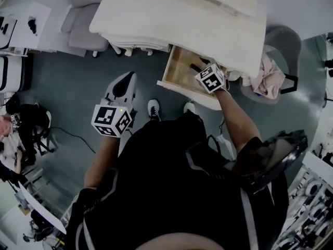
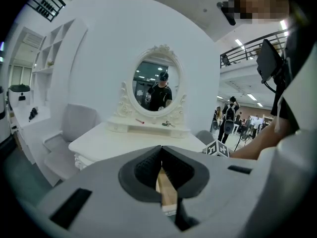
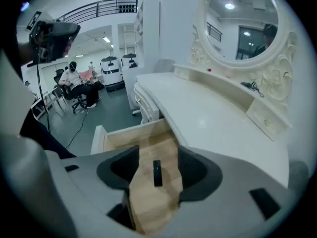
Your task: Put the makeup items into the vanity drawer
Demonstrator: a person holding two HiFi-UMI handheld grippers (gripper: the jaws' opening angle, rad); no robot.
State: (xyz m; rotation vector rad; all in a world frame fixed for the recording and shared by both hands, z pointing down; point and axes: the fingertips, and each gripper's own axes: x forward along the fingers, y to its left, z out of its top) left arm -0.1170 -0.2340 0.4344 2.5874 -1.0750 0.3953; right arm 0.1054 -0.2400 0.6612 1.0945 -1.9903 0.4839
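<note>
The white vanity has its wooden drawer pulled out. My right gripper hovers over the drawer; in the right gripper view the right gripper is open, and a small black makeup stick lies flat on the drawer floor below the gap, untouched by the pads. My left gripper hangs left of the drawer, off the vanity's front edge, its jaws shut on nothing. A small red item and a dark item lie on the shelf under the oval mirror.
A grey chair stands at the vanity's left end. Right of the vanity, a round seat holds pink cloth. My shoes stand in front of the drawer. People and equipment fill the room's far side.
</note>
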